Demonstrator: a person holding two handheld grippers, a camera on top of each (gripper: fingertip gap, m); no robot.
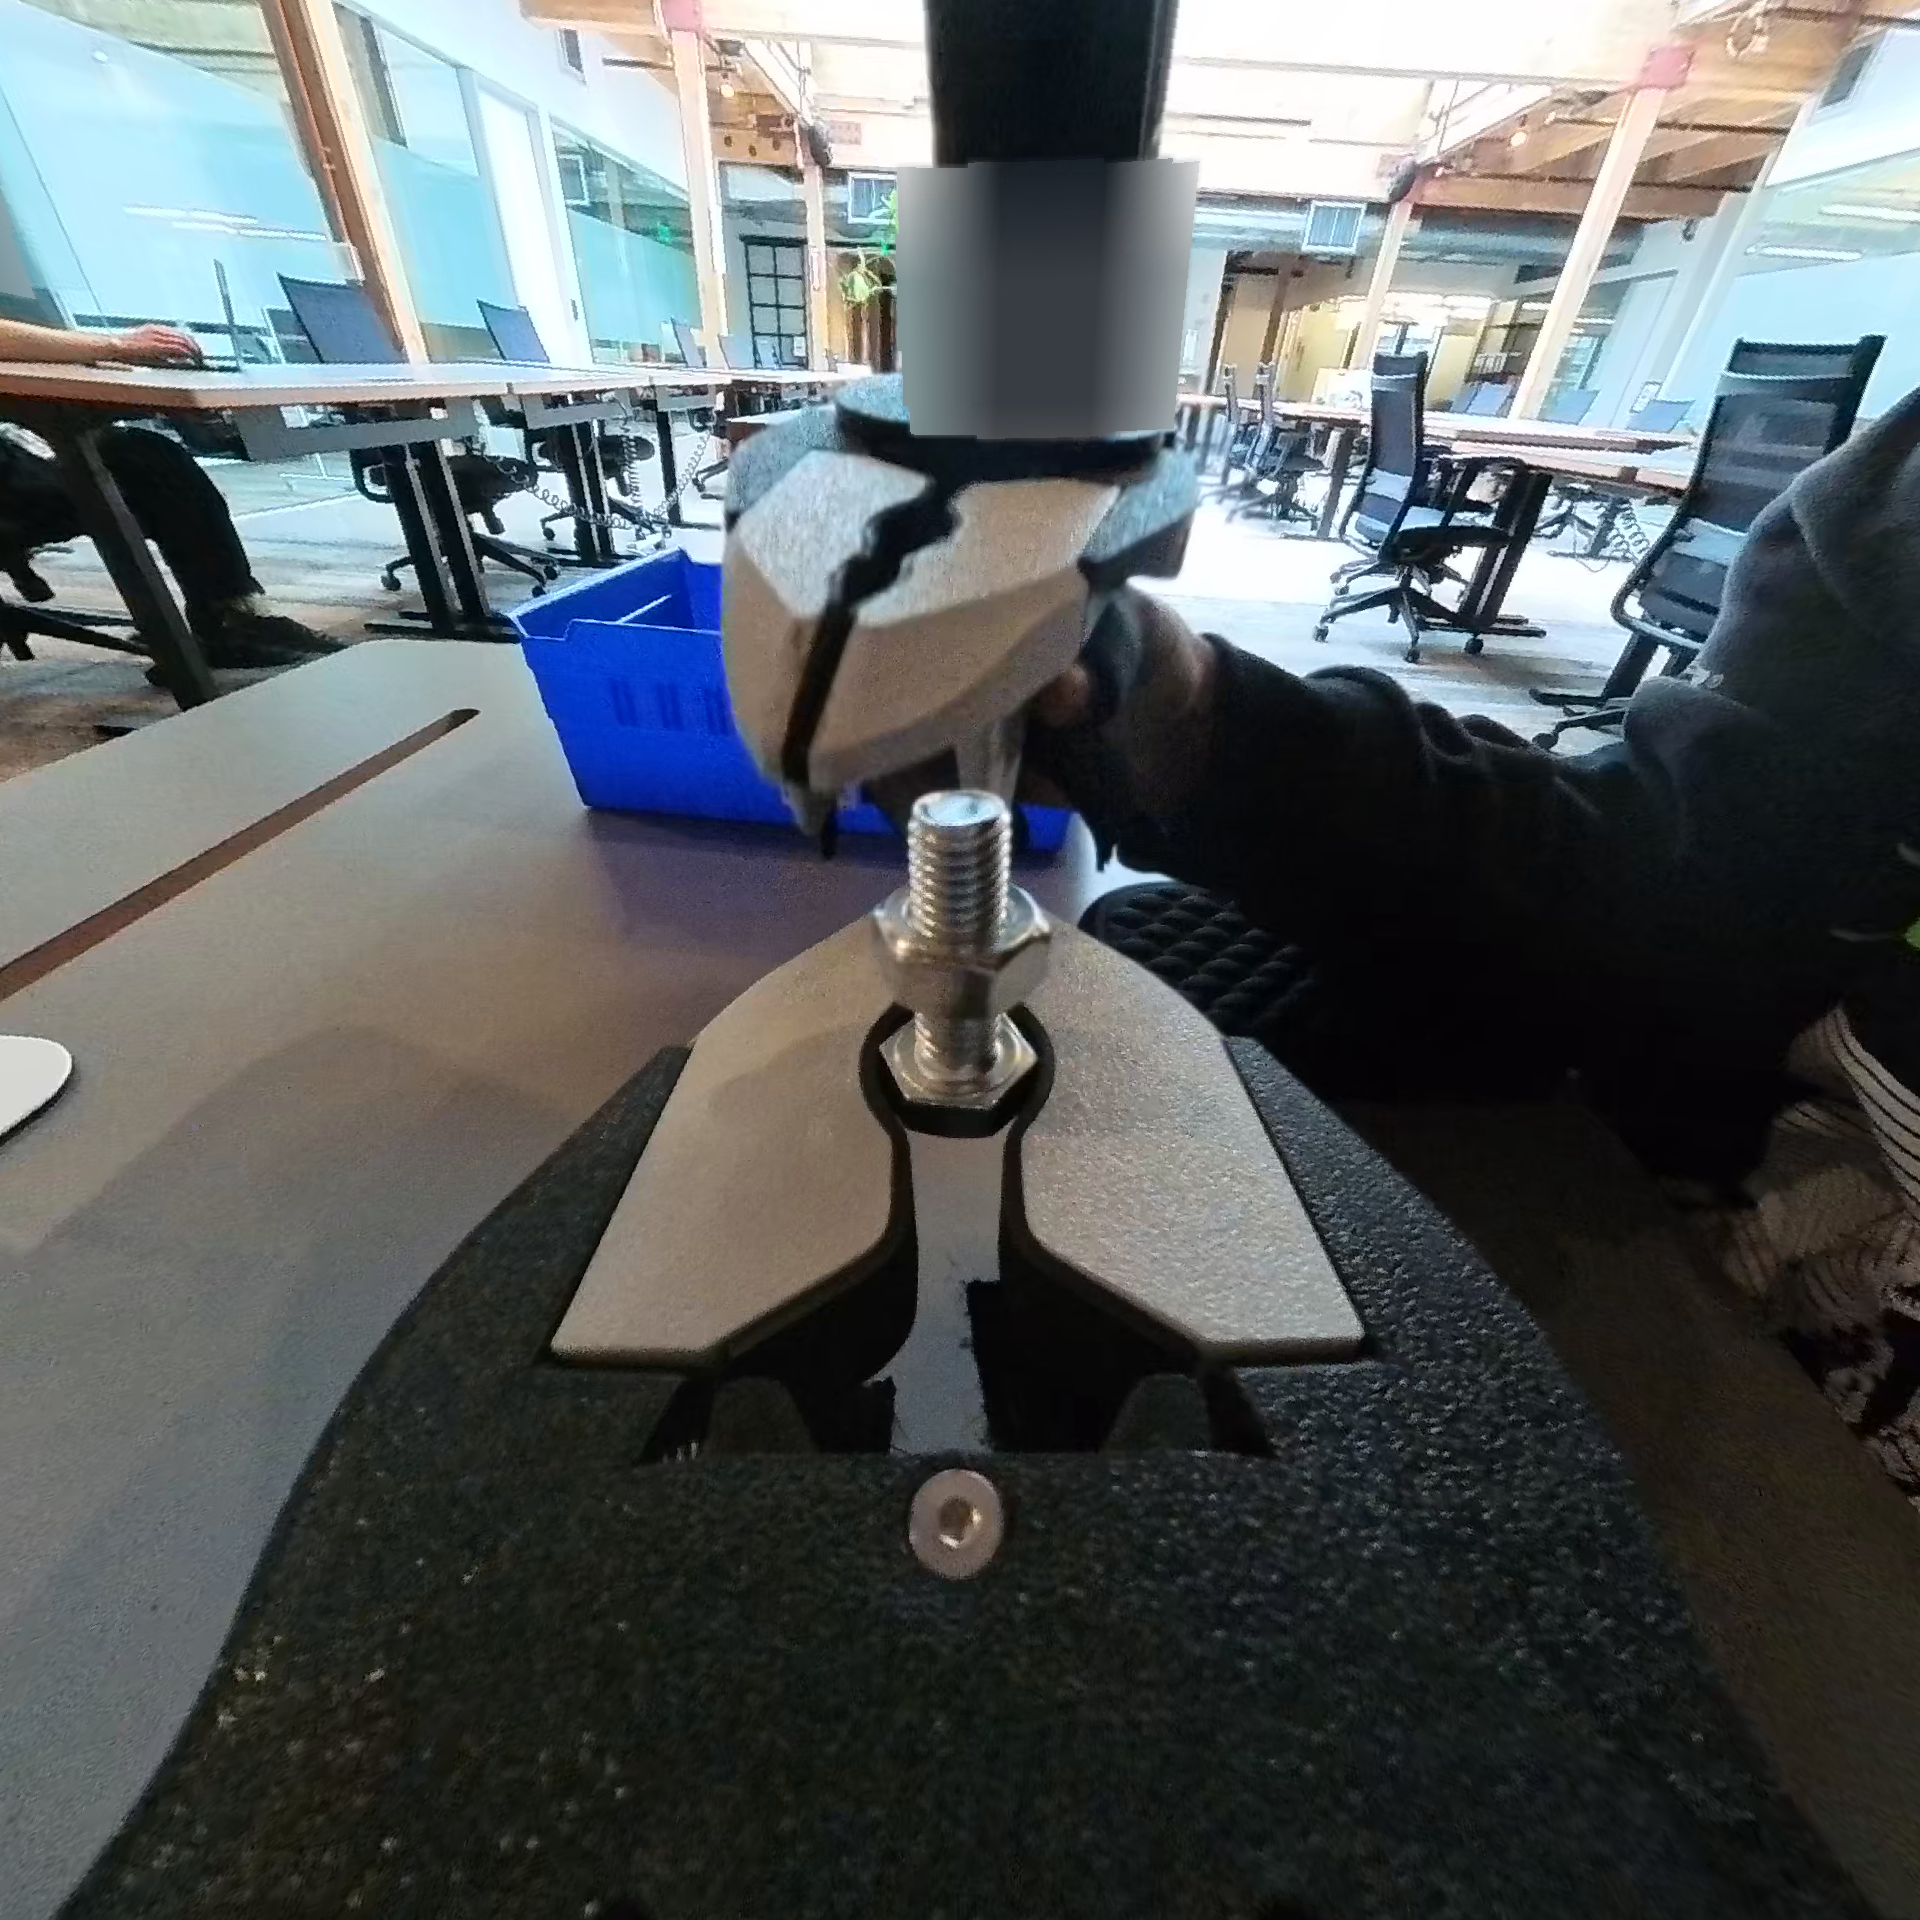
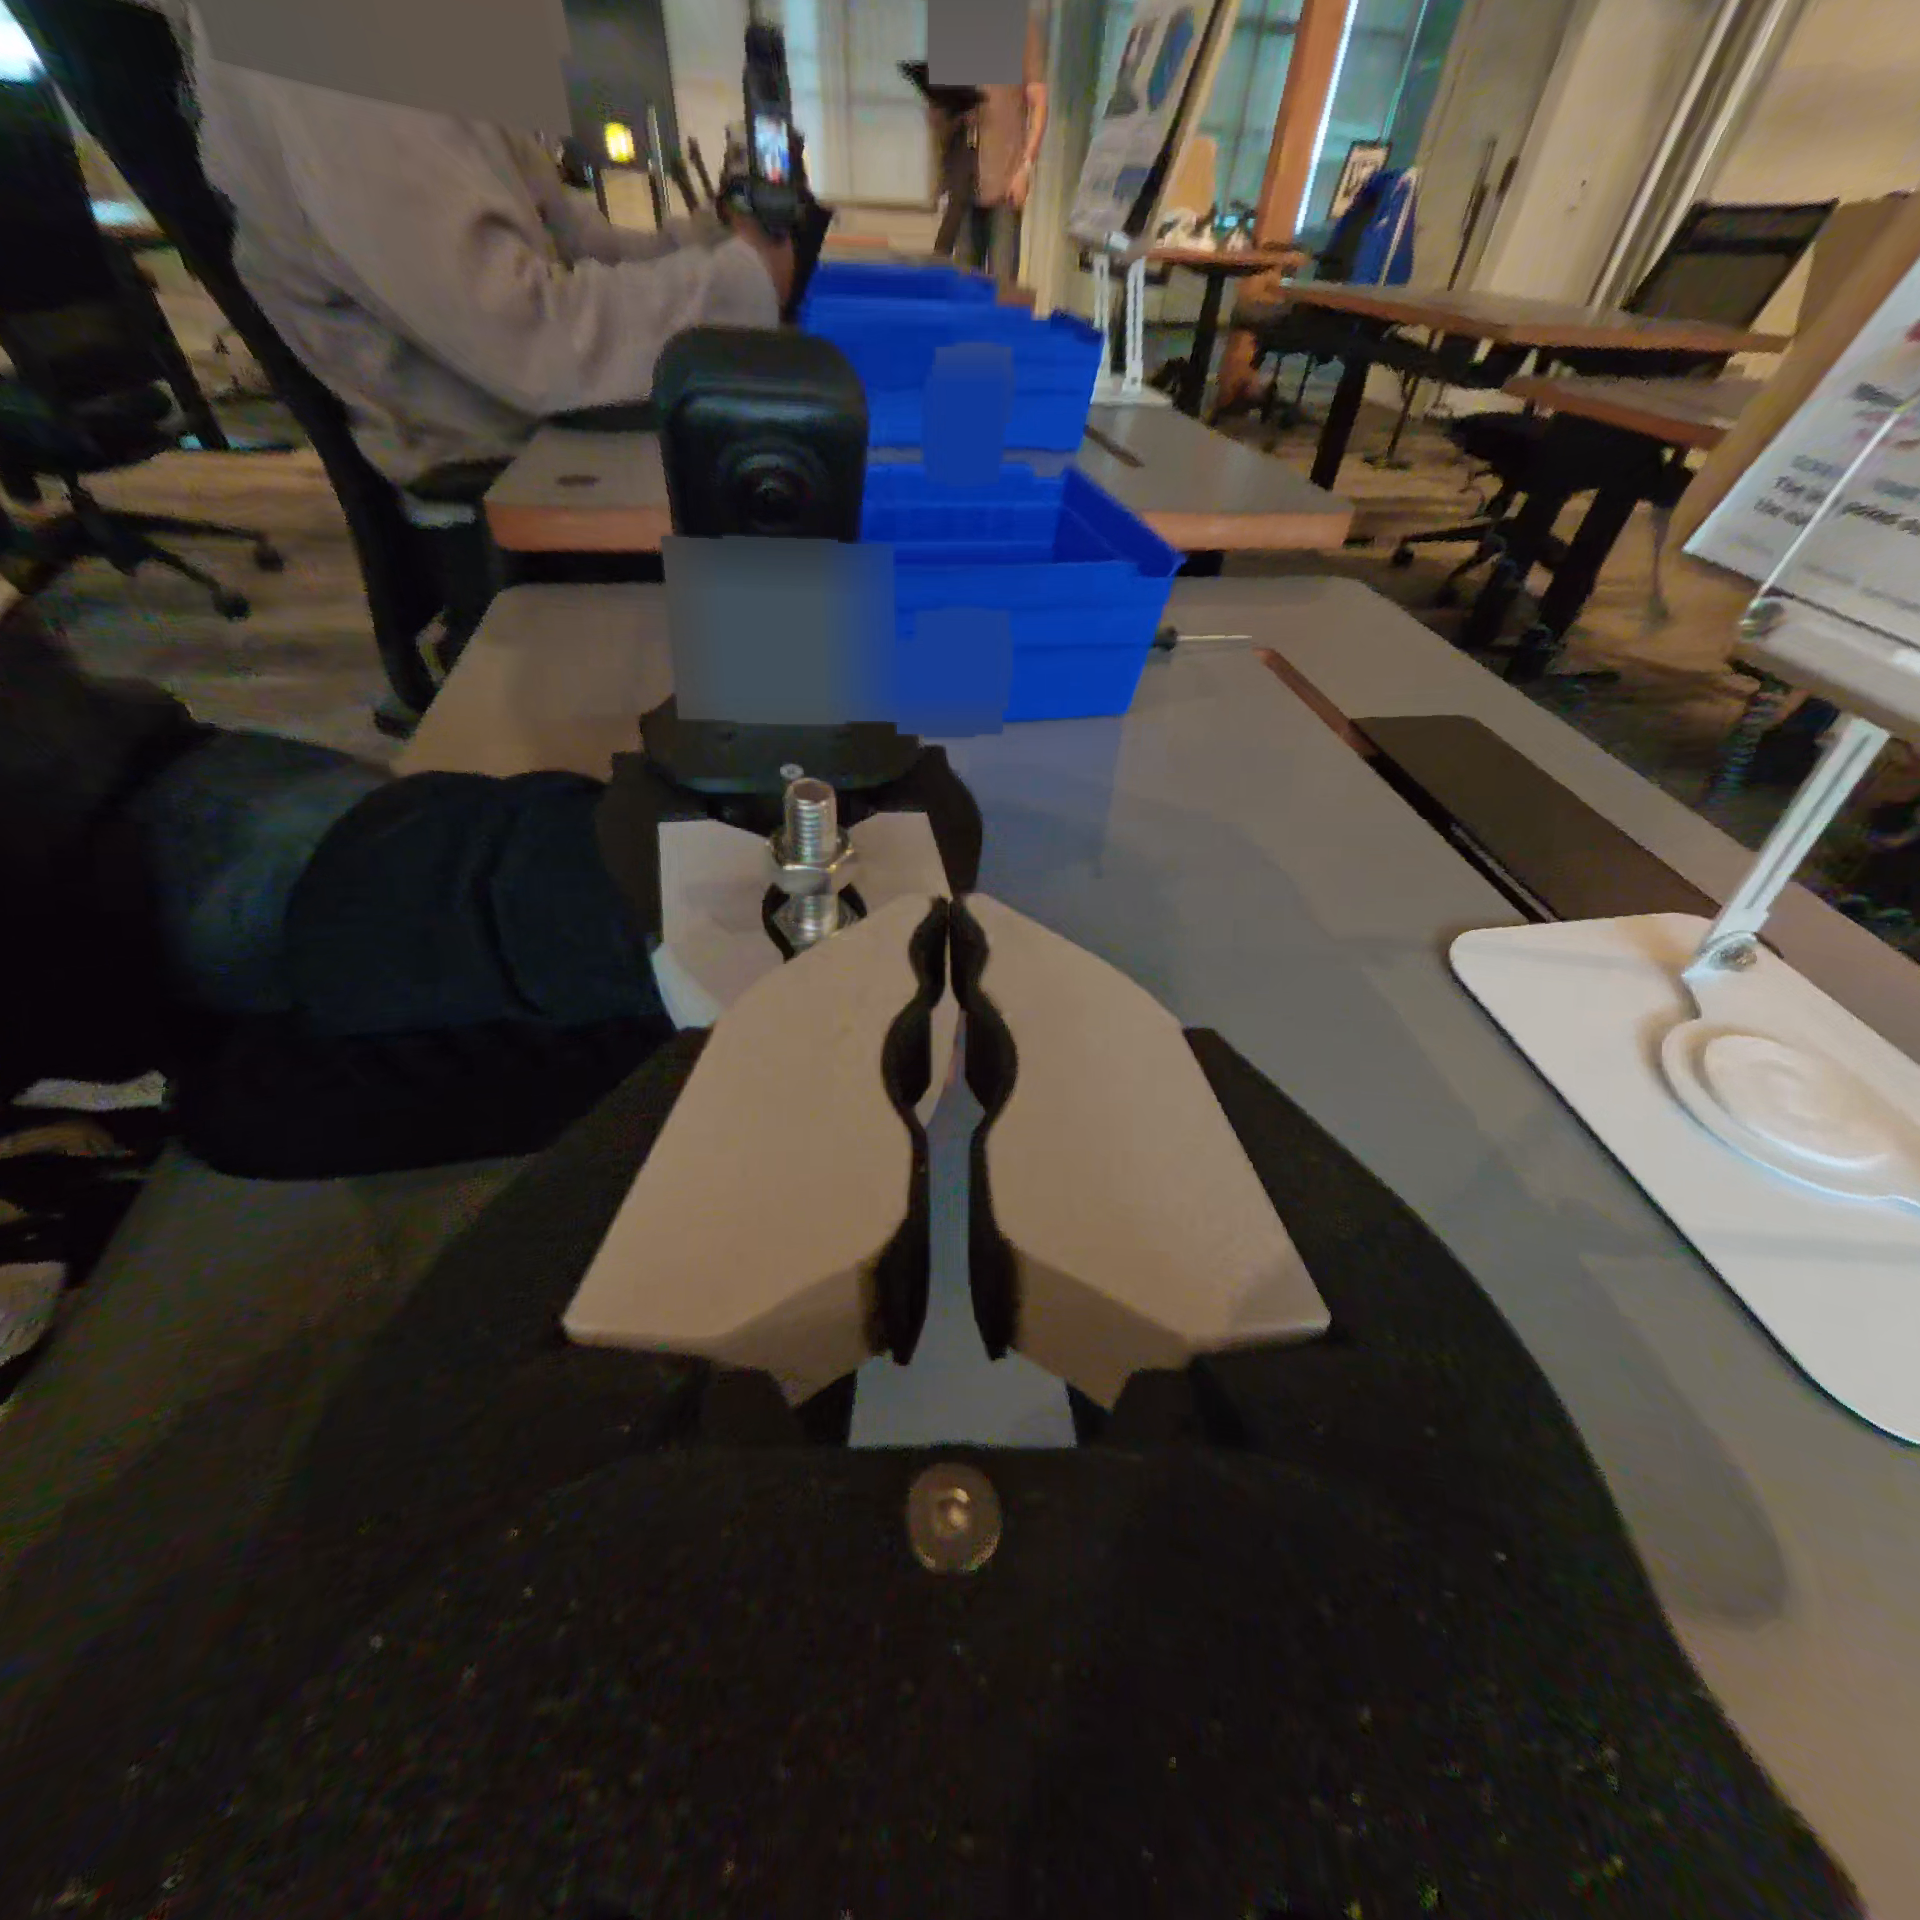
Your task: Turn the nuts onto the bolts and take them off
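The left gripper [image 1: 957, 1081] clamps the upright bolt [image 1: 958, 883]; the nut [image 1: 958, 951] sits partway down, and the right gripper [image 2: 951, 920], closed empty, waits near.

The bolt [image 1: 957, 935] at the centre of the left wrist frame is bright, shiny metal with crisp threads, and the nut [image 1: 961, 954] on it has the same polished gleam. The left gripper [image 1: 957, 1049] has pale grey fingers [image 1: 774, 1164] with a fine, matt grain, set in coarse, pebbled black plastic. The table [image 1: 312, 987] looks smooth with a soft sheen. The blue bin [image 1: 634, 686] behind appears to be glossy moulded plastic. At right, a dark sleeve [image 1: 1455, 831] is soft cloth.
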